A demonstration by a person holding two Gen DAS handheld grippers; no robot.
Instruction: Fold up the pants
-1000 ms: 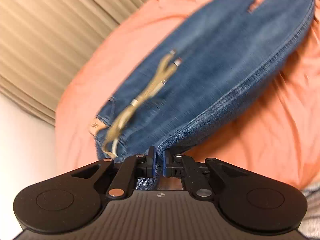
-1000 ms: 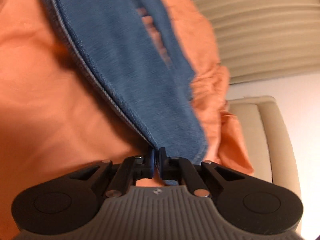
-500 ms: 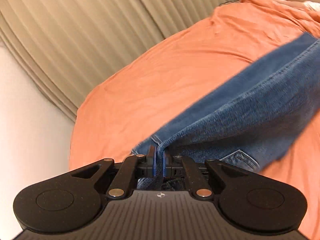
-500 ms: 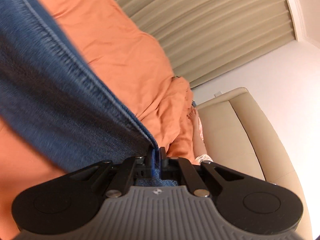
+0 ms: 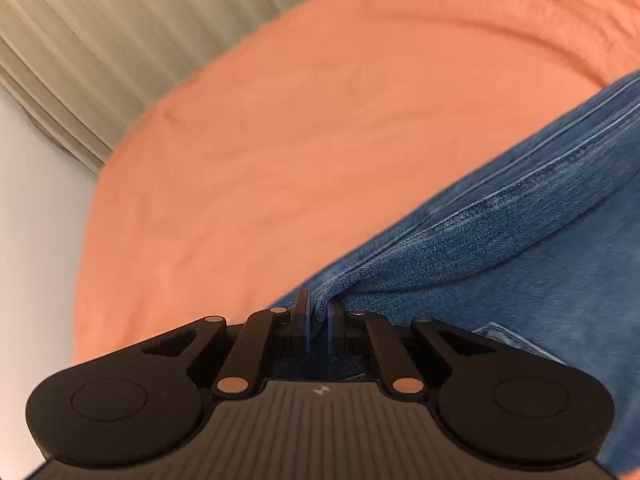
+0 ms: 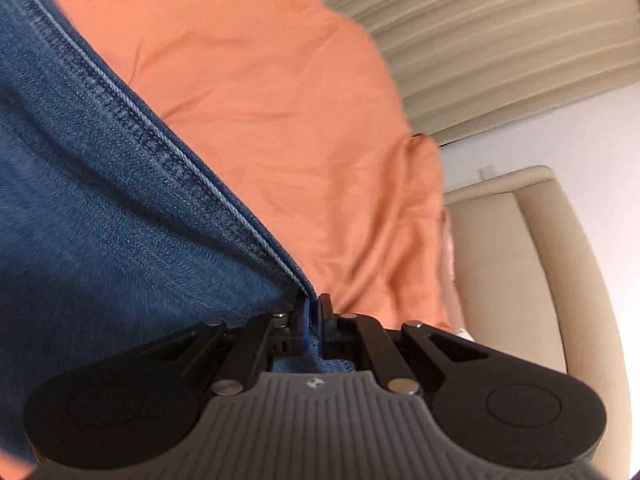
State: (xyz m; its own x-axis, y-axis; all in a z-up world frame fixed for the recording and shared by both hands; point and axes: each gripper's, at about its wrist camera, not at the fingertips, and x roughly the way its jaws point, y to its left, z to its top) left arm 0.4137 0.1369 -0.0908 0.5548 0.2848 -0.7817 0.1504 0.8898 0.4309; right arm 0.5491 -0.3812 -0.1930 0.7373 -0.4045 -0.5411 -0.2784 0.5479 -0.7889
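Note:
The blue denim pants stretch from my left gripper up to the right edge of the left wrist view, over an orange bed cover. That gripper is shut on a seamed edge of the denim. In the right wrist view the same pants fill the left side, their stitched seam running down into my right gripper, which is shut on it. A folded layer with a pocket corner lies under the edge the left gripper holds.
The orange cover spreads across the bed and bunches at its far end. Beige pleated curtains hang behind it. A cream padded headboard stands at the right beside a white wall.
Both grippers have swept across the bed with the denim edge held. The waistband and drawstring seen a second ago have left the view; bare orange cover now lies ahead.

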